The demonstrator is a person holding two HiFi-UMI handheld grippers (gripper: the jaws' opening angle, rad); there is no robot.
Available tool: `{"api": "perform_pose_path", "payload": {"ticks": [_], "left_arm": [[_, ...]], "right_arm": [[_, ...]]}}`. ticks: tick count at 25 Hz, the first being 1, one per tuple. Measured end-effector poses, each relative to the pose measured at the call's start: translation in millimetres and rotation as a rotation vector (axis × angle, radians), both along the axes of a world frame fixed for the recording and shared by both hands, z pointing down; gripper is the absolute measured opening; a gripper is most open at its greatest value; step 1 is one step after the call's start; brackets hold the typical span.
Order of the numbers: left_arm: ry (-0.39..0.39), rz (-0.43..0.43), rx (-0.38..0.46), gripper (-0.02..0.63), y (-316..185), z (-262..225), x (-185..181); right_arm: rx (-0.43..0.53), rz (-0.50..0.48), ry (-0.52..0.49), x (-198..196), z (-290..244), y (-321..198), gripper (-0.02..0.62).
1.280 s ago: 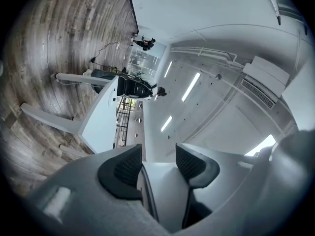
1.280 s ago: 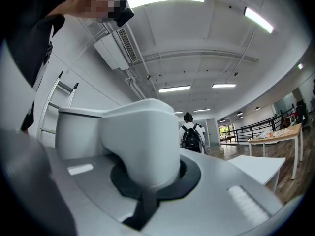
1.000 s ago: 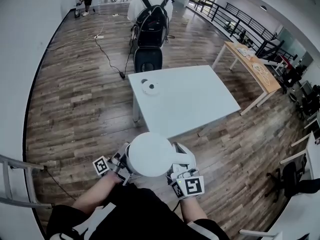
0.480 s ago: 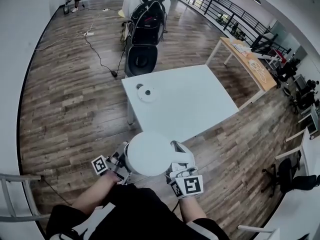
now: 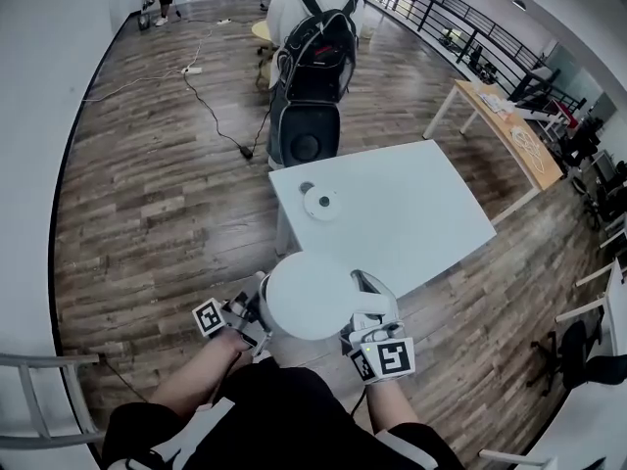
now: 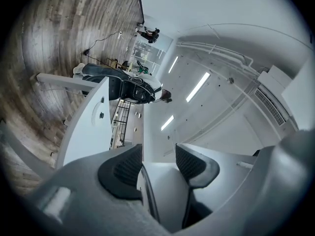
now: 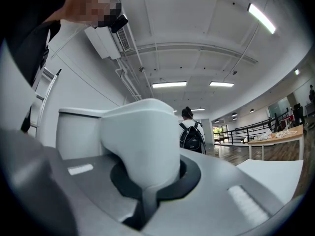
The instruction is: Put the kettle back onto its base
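White kettle (image 5: pixel 306 297), pinched by the left gripper (image 5: pixel 257 313) and right gripper (image 5: pixel 363 308), hangs short of its base (image 5: pixel 320 203) on the table (image 5: pixel 421 225).

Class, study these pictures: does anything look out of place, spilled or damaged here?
The kettle is off its base: the left gripper and the right gripper hold it in the air near the white table, while the round base sits bare on that table. No spill or damage shows.
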State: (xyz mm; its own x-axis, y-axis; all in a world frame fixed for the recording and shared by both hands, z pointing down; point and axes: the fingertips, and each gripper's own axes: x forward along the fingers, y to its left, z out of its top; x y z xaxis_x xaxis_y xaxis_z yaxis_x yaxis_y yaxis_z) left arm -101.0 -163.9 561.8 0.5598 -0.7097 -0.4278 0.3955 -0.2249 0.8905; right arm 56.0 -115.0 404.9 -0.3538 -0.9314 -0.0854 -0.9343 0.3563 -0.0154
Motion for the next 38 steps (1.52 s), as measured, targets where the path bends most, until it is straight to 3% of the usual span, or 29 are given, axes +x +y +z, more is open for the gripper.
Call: {"api": "perform_pose_path", "payload": {"ticks": [11, 28, 38], "left_arm": [[0.044, -0.034, -0.016, 0.204, -37, 1, -16], [0.037, -0.125, 0.008, 0.204, -117, -11, 31], [-0.005, -0.135, -0.021, 0.204, -128, 8, 52]], "right_arm": [[-0.008, -0.041, 0.013, -17, -1, -45, 0.006], [0.010, -0.138, -0.035, 41, -7, -138, 0.006], [-0.020, -0.154, -0.036, 62, 13, -155, 0.006]]}}
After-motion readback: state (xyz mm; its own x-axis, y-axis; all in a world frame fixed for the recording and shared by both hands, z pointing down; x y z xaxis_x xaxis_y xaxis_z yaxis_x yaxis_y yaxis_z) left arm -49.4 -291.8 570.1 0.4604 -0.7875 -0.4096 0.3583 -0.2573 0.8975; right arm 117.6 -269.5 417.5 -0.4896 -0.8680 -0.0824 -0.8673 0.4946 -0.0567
